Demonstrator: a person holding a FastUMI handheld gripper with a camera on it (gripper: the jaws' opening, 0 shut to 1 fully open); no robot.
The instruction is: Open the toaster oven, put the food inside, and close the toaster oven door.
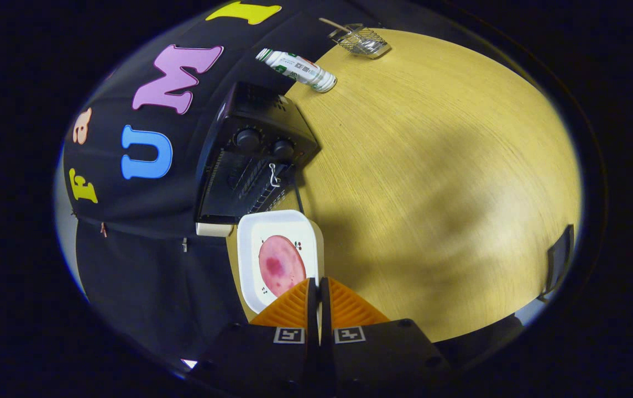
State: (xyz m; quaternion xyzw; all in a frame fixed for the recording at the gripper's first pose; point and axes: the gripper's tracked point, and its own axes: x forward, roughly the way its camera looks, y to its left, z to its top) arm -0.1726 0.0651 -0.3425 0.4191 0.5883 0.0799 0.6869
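Observation:
My gripper is shut on the rim of a white square plate; a thin pale strip of the rim shows between the orange fingers. A round pink slice of food lies on the plate, just ahead of the fingertips. Beyond the plate stands the black toaster oven against the booth wall, with two knobs beside its glass door. The door's silver handle is turned toward the table. The door looks closed against the oven front. The plate's far edge overlaps the oven's lower corner.
A wooden table spreads out beside the oven. A white bottle lies on its side past the oven. A wire basket with a stick in it sits at the table's far end. A small cream block lies by the oven.

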